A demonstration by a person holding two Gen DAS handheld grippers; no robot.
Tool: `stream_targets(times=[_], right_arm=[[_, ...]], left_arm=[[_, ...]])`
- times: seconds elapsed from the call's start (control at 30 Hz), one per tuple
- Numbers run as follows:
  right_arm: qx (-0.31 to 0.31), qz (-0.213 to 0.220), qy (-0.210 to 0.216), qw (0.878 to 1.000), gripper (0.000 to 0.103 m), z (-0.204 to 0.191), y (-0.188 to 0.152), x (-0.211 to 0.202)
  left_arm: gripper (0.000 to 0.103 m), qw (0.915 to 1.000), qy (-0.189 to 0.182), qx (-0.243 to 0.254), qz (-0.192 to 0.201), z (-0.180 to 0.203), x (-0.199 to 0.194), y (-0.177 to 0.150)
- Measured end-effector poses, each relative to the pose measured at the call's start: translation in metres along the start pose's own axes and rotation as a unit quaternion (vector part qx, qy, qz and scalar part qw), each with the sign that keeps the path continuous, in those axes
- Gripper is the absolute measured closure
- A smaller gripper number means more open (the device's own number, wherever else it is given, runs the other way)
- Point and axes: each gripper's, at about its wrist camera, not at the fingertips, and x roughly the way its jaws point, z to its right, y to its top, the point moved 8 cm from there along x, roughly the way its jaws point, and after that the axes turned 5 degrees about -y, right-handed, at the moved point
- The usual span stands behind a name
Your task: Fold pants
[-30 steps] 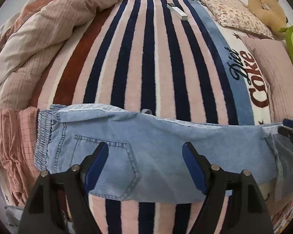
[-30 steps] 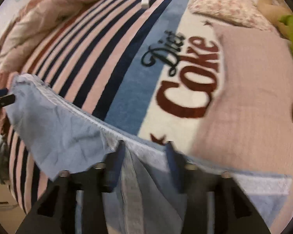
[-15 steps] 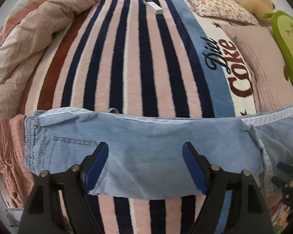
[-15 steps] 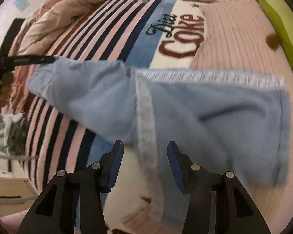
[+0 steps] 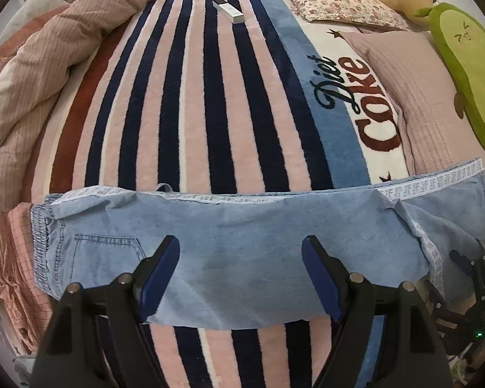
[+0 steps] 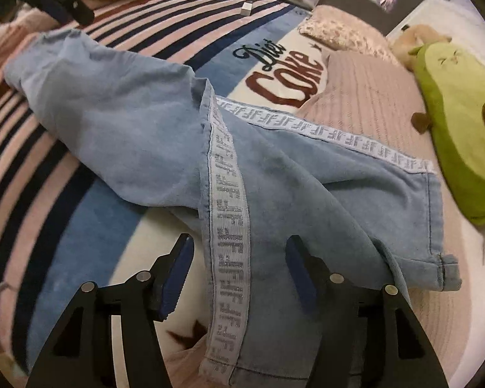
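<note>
The light-blue pants (image 5: 242, 258) lie flat across the near end of the striped blanket (image 5: 210, 97), waistband toward the rumpled quilt (image 5: 48, 58), hems beside the avocado plush (image 6: 452, 123). The left gripper (image 5: 241, 278) hangs over their middle — jaws apart, clamping nothing. The right gripper (image 6: 239, 273) hovers above the patterned side stripe (image 6: 229, 226) — its jaws opening, cloth beneath them, unpinched.
</note>
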Motion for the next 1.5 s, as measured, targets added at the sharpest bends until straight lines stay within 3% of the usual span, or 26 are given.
stream_targets(times=[0.17,0.47,0.5,0.57,0.63,0.87,1.03,1.2,1.3,1.33,1.43,1.5], right_arm=[[-0.024,0.016,-0.070,0.997,0.048,0.000,0.005,0.002],[-0.053,0.017,-0.108,0.993,0.050,-0.007,0.006,0.009],[-0.059,0.018,-0.112,0.992,0.052,-0.009,0.007,0.011],[-0.058,0.022,-0.111,0.992,0.074,-0.007,0.010,0.009],[-0.051,0.024,-0.102,0.993,0.085,-0.004,0.013,0.005],[-0.037,0.010,-0.064,0.997,0.096,0.017,0.020,-0.013],[-0.040,0.003,-0.089,0.995,0.096,0.055,0.027,-0.018],[-0.011,-0.005,-0.044,0.999,0.096,0.085,0.058,-0.010],[0.015,-0.036,0.005,0.999,0.096,0.105,0.076,0.009],[0.019,-0.045,0.010,0.999,0.094,0.110,0.078,0.015],[0.044,-0.088,0.037,0.994,0.075,0.132,0.084,0.038],[0.067,-0.098,0.064,0.991,0.070,0.142,0.089,0.043]], left_arm=[[0.028,0.9999,-0.005,0.000,0.009,-0.004,-0.012,-0.003],[0.028,0.9997,-0.017,0.002,0.019,-0.007,-0.017,-0.020],[0.028,0.9997,-0.018,0.004,0.019,-0.006,-0.016,-0.022],[0.028,0.9996,-0.022,0.005,0.018,-0.004,-0.018,-0.026],[0.028,0.9995,-0.024,0.006,0.018,-0.003,-0.020,-0.028],[0.028,0.9993,-0.021,0.002,0.031,-0.012,-0.037,-0.020],[0.028,0.9988,-0.020,-0.004,0.045,-0.017,-0.051,-0.010],[0.028,0.9985,-0.019,-0.007,0.050,-0.019,-0.057,-0.006],[0.028,0.9987,-0.016,-0.009,0.048,-0.020,-0.053,-0.008],[0.028,0.9987,-0.016,-0.011,0.046,-0.020,-0.051,-0.009],[0.028,0.9989,-0.015,-0.014,0.042,-0.020,-0.046,-0.012],[0.028,0.9990,-0.016,-0.016,0.038,-0.019,-0.044,-0.015]])
